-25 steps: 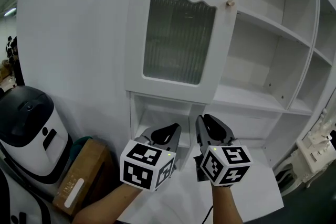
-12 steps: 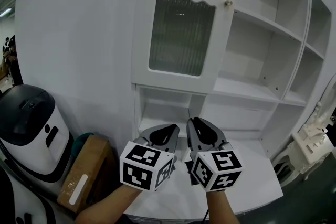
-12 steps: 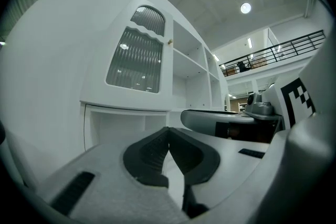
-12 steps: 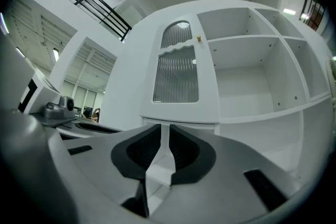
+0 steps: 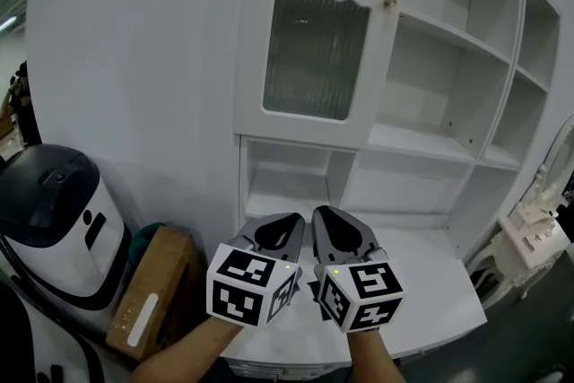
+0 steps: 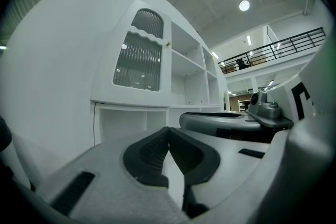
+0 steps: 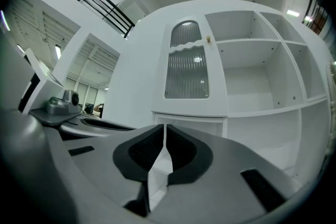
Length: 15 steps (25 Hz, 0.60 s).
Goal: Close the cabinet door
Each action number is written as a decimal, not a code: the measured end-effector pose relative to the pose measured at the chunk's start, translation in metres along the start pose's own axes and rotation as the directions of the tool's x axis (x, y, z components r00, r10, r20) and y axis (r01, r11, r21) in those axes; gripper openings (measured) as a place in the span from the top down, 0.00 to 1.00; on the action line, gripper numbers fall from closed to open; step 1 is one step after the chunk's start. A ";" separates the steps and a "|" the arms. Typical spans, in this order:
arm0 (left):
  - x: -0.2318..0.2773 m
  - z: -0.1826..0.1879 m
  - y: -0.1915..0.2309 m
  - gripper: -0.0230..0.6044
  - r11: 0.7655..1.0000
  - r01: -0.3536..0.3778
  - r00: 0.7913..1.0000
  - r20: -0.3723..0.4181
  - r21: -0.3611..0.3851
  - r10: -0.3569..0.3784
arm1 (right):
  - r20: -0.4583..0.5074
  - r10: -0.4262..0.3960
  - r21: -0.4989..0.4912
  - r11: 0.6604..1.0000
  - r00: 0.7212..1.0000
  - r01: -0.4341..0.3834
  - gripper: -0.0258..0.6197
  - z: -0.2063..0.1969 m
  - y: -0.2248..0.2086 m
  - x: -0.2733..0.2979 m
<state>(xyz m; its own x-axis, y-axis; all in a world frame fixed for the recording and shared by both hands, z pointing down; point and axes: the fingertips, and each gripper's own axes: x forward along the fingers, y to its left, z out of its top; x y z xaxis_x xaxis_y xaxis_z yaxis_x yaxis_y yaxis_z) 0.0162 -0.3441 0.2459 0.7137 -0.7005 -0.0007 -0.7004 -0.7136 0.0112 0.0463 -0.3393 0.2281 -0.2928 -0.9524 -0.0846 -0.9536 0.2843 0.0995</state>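
The white cabinet door with ribbed glass panes stands flush against its frame, with a small knob on its right edge. It also shows in the left gripper view and the right gripper view. Both grippers hang side by side, level, well below and short of the door, over the white counter. My left gripper is shut and empty, its pads meeting. My right gripper has just been closing with nothing between its jaws; only a thin slit remains at its tips.
Open white shelves fill the cabinet to the right of the door, with low cubbies beneath it. A white and black appliance and a cardboard box sit on the floor at left. A white ornate piece stands at right.
Both grippers have drawn back from the cabinet and sunk slightly. The right one has slid left, closer to the left one, and its jaws have narrowed.
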 end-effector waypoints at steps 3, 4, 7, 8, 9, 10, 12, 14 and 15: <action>-0.005 -0.001 0.000 0.95 1.000 0.006 1.000 -0.003 -0.001 -0.006 | -0.004 -0.002 0.003 1.000 1.000 0.002 0.91 -0.001 0.006 -0.003; -0.007 -0.002 0.000 0.95 1.000 0.008 1.000 -0.003 -0.002 -0.008 | -0.003 -0.003 0.004 1.000 1.000 0.003 0.91 -0.001 0.007 -0.004; -0.011 -0.002 0.000 0.95 1.000 0.013 1.000 -0.004 -0.003 -0.013 | -0.002 -0.007 0.003 1.000 1.000 0.007 0.91 0.000 0.011 -0.005; -0.013 -0.002 0.000 0.95 1.000 0.014 1.000 -0.003 -0.003 -0.014 | -0.003 -0.007 0.002 1.000 1.000 0.007 0.91 0.000 0.013 -0.006; -0.014 -0.002 0.001 0.95 1.000 0.014 1.000 -0.002 -0.003 -0.014 | -0.004 -0.008 0.001 1.000 1.000 0.008 0.91 0.000 0.014 -0.006; -0.015 -0.002 0.001 0.95 1.000 0.015 1.000 -0.001 -0.004 -0.015 | -0.005 -0.008 0.000 1.000 1.000 0.008 0.91 0.000 0.015 -0.006; -0.016 -0.001 0.003 0.95 1.000 0.015 1.000 0.000 -0.007 -0.015 | -0.008 -0.008 -0.001 1.000 1.000 0.008 0.91 -0.001 0.017 -0.006; -0.017 -0.001 0.004 0.95 1.000 0.014 1.000 0.002 -0.009 -0.014 | -0.011 -0.008 -0.003 1.000 1.000 0.008 0.91 -0.001 0.018 -0.005; -0.018 -0.001 0.004 0.95 1.000 0.014 1.000 0.003 -0.010 -0.014 | -0.013 -0.008 -0.003 1.000 1.000 0.008 0.91 -0.001 0.019 -0.005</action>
<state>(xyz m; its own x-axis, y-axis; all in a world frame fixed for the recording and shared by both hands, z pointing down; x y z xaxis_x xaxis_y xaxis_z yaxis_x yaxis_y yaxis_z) 0.0006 -0.3350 0.2468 0.7236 -0.6902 -0.0036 -0.6900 -0.7235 0.0213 0.0299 -0.3296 0.2318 -0.2839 -0.9561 -0.0729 -0.9558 0.2760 0.1017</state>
